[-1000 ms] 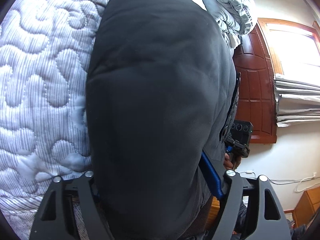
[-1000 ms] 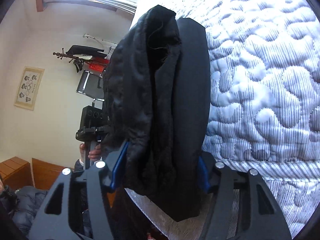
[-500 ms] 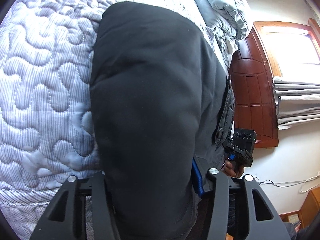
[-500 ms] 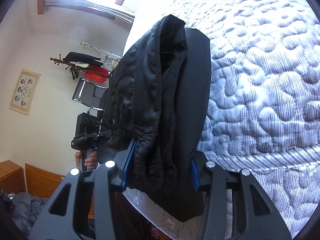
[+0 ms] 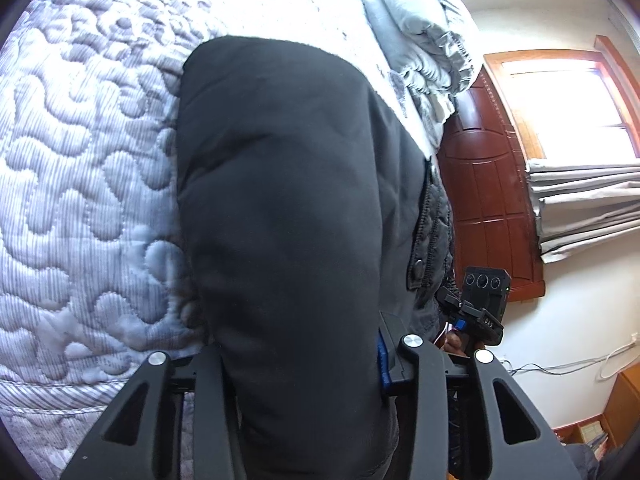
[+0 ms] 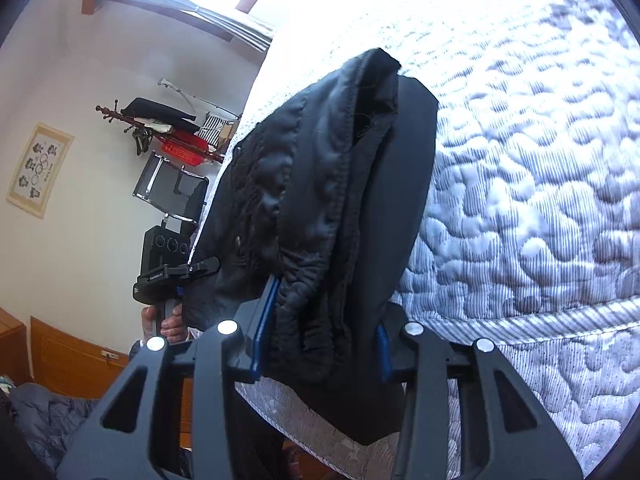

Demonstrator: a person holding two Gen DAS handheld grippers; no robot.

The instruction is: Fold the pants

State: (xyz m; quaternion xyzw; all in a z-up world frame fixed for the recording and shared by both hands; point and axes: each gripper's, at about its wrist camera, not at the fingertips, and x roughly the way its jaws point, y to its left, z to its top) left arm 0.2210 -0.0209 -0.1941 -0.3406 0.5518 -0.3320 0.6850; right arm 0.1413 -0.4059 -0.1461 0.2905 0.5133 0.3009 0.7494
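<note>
**Operator:** Report grip status and location of the garment.

**Technician:** The left gripper has just been closing and is now clamped on a thick black bundle of the pants, which fills the space between its jaws. The right gripper has also just been closing; its blue pads press on a bunched, hemmed edge of the pants. The garment is held up between both grippers, above the near edge of the bed, over the quilted bedspread. It is probably clear of the quilt, though the underside of the cloth is hidden.

**Operator:** Failure risks from this state?

**Technician:** Three, by my estimate.
1. Partial grip. Each gripper holds several bunched layers. If only the outer layers are pinched, an inner layer may slide out and the fold will open.
2. Uneven edges. The right-hand bunch is crumpled, so laying it down may set creases instead of a flat fold.
3. Overhang. The cloth hangs near the mattress edge; lowered there, its own weight may drag it off the bed.

**Operator:** Nearby obstructions?

**Technician:** A folded grey duvet lies further up the bed, well apart.
</note>
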